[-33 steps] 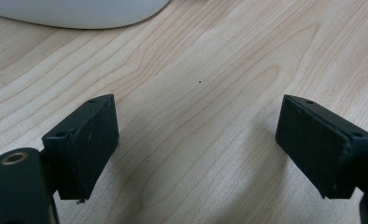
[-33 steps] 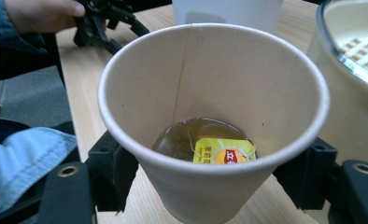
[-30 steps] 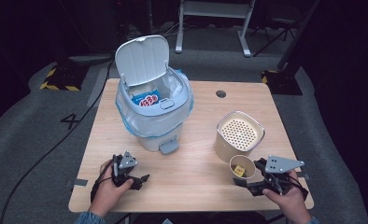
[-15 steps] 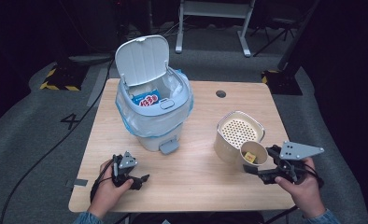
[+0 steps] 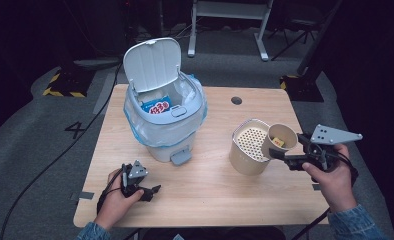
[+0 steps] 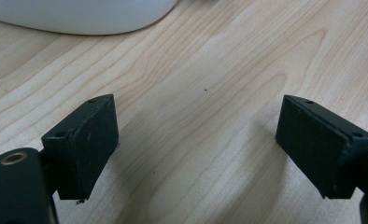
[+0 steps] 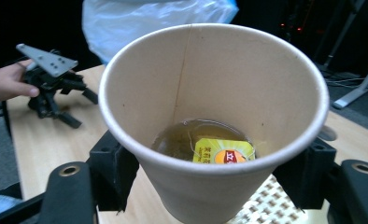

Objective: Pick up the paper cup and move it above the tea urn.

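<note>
The right claw (image 5: 285,155) grips a light, easily crushed paper cup (image 7: 213,116) by its lower wall, tea and a tea bag (image 7: 223,150) inside, just above the strainer pot (image 5: 250,146), while the left claw (image 6: 196,154) rests wide open and empty on the worktop (image 5: 210,200).

Dim room, grey carpet (image 5: 40,150), hazard tape (image 5: 60,92), possibly a desk frame (image 5: 230,20) behind

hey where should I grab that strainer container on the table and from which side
Grip the strainer container by its upper rim, coming straight down from above. It stands upright with an open top and a thin wall that jaws can straddle. The left hand-held gripper is open and free.
</note>
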A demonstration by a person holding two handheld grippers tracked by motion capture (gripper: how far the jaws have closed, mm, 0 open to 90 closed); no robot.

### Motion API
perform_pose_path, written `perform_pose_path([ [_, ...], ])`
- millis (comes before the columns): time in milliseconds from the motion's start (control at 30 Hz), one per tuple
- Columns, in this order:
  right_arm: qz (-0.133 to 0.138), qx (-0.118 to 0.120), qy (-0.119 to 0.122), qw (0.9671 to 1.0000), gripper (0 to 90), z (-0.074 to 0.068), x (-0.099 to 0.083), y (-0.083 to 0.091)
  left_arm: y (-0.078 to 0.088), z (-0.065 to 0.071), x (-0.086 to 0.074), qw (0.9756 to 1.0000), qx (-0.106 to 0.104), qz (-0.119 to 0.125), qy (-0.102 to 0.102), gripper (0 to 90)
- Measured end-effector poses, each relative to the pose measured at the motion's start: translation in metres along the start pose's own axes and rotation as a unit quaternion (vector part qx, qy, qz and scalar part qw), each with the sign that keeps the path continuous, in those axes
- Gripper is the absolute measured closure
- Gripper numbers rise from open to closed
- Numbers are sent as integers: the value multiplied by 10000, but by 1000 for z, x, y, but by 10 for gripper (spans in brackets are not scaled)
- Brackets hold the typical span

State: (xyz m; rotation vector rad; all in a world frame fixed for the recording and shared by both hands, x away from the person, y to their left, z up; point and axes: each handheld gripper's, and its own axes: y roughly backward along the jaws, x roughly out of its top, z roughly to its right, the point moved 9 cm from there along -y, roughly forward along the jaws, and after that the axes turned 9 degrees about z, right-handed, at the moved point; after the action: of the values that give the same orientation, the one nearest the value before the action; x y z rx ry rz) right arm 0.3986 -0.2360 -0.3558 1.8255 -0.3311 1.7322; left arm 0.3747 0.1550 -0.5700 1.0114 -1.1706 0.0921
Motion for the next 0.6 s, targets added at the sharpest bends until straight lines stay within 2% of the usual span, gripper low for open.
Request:
perform_pose_path([
  [267,45,-230,-7,9997,306,32,11,-9,-2,-2,1,10000,2,-8,-18,135],
  [433,0,-318,-19,9995,305,49,9,-15,-2,-1,1,10000,3,-7,-13,135],
  [600,-70,-477,95,9988,306,68,2,-24,-2,-2,1,10000,4,-7,-13,135],
])
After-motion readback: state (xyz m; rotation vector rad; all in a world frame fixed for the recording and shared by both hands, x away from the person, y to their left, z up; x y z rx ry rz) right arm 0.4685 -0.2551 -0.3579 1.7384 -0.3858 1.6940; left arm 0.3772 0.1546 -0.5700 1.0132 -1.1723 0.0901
